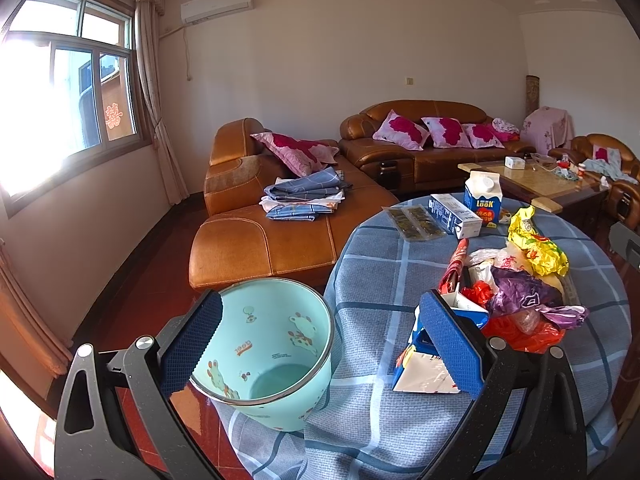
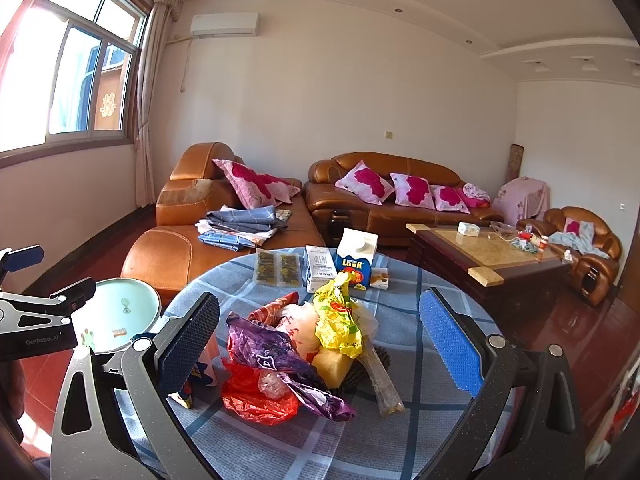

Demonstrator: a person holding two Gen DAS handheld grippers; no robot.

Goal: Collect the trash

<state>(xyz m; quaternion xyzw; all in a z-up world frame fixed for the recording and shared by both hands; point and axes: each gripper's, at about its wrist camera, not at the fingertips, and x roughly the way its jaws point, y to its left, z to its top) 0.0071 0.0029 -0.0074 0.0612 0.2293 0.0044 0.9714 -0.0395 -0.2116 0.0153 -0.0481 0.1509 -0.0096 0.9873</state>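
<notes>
A pale green trash bin (image 1: 266,354) with cartoon prints stands at the round table's left edge, empty inside; it also shows in the right wrist view (image 2: 118,316). My left gripper (image 1: 320,344) is open, its left pad over the bin's rim, its right pad beside a flattened blue and white carton (image 1: 426,368). A trash pile lies on the table: purple bag (image 2: 272,354), red bag (image 2: 256,400), yellow wrapper (image 2: 338,320), yellow sponge (image 2: 332,366). My right gripper (image 2: 320,344) is open and empty, just before the pile.
The table has a blue checked cloth (image 2: 404,328). At its far side stand a blue LOOK milk carton (image 2: 354,258), a white box (image 2: 320,268) and two dark packets (image 2: 278,268). Brown leather sofas (image 2: 192,248) and a coffee table (image 2: 480,248) lie beyond.
</notes>
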